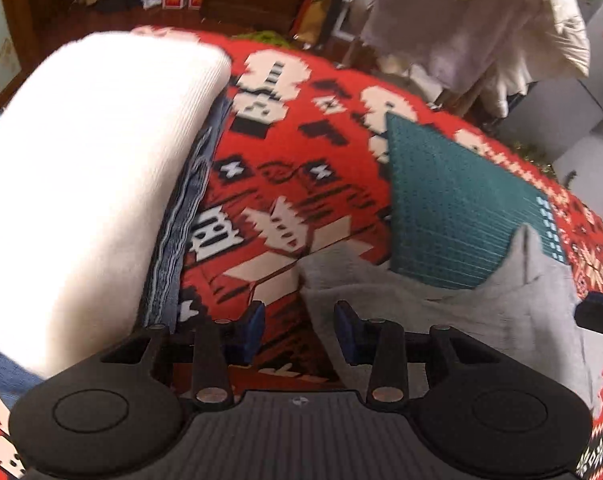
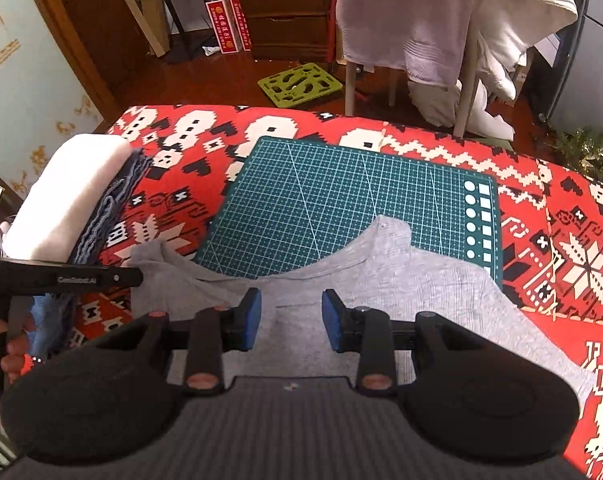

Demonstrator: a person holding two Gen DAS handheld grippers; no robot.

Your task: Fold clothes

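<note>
A grey garment (image 2: 385, 276) lies spread over the near edge of a green cutting mat (image 2: 341, 196) on the red patterned cloth (image 2: 561, 216). My right gripper (image 2: 291, 322) hovers open just above the garment's near middle, nothing between its blue pads. In the left wrist view the same grey garment (image 1: 441, 312) lies to the right, and my left gripper (image 1: 299, 330) stands open over its left edge and the red cloth. The left tool's black body (image 2: 61, 278) shows at the left of the right wrist view, held by a hand (image 2: 13, 344).
A stack of folded clothes, white (image 1: 85, 184) over blue denim (image 1: 185, 216), sits at the left of the table. Behind the table are a chair draped with white laundry (image 2: 441, 20), a wooden dresser (image 2: 285, 16) and a green footstool (image 2: 299, 84) on the floor.
</note>
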